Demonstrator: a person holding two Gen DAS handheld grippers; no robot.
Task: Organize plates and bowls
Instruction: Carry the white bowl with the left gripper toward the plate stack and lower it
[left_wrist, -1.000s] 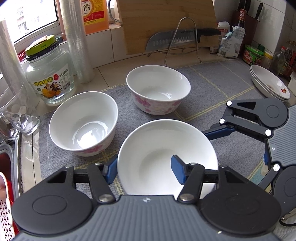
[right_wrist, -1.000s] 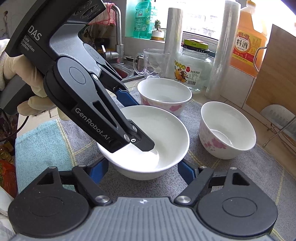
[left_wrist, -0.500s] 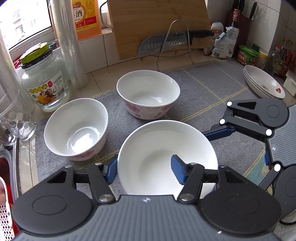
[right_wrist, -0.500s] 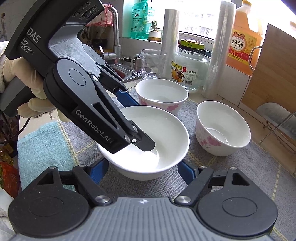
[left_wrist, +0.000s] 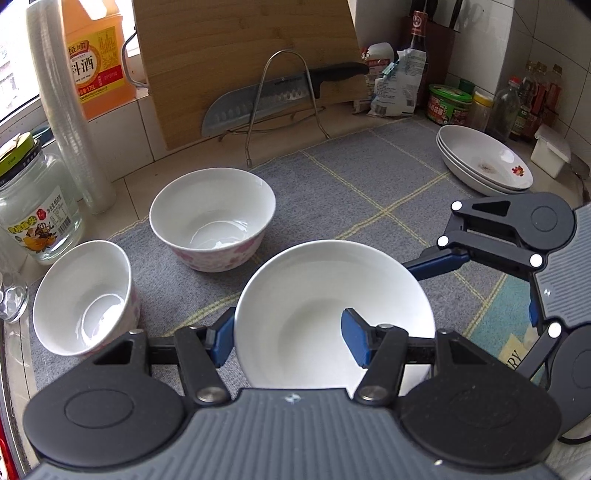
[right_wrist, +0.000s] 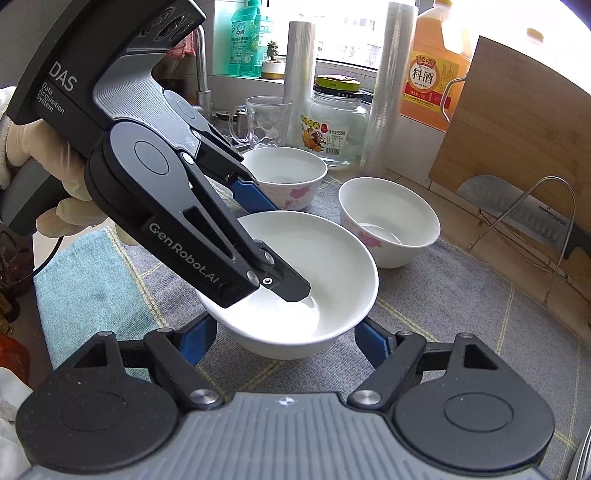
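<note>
A plain white bowl (left_wrist: 314, 314) (right_wrist: 325, 258) hangs just above the grey mat (left_wrist: 351, 177), held by both grippers. My left gripper (left_wrist: 288, 341) (right_wrist: 273, 243) is shut on its wall, one pad inside and one outside the left rim. My right gripper (right_wrist: 286, 341) is shut across the bowl from outside; one of its blue fingers (left_wrist: 436, 264) touches the right rim. Two pink-flowered bowls (left_wrist: 212, 225) (left_wrist: 83, 295) stand on the mat to the left. A stack of shallow white plates (left_wrist: 484, 162) lies at the far right.
A glass jar (left_wrist: 33, 210), a plastic-wrap roll (left_wrist: 70, 107) and an orange bottle (left_wrist: 96, 55) line the back left. A cutting board (left_wrist: 243, 55) and a knife on a wire rack (left_wrist: 280, 96) stand behind. Jars and bottles (left_wrist: 448, 103) crowd the back right. A teal cloth (right_wrist: 85, 280) lies at the near edge.
Both grippers have carried the white bowl to the right, still gripped the same way. The flowered bowls and jar have slid left in the left wrist view, and the plates are nearer.
</note>
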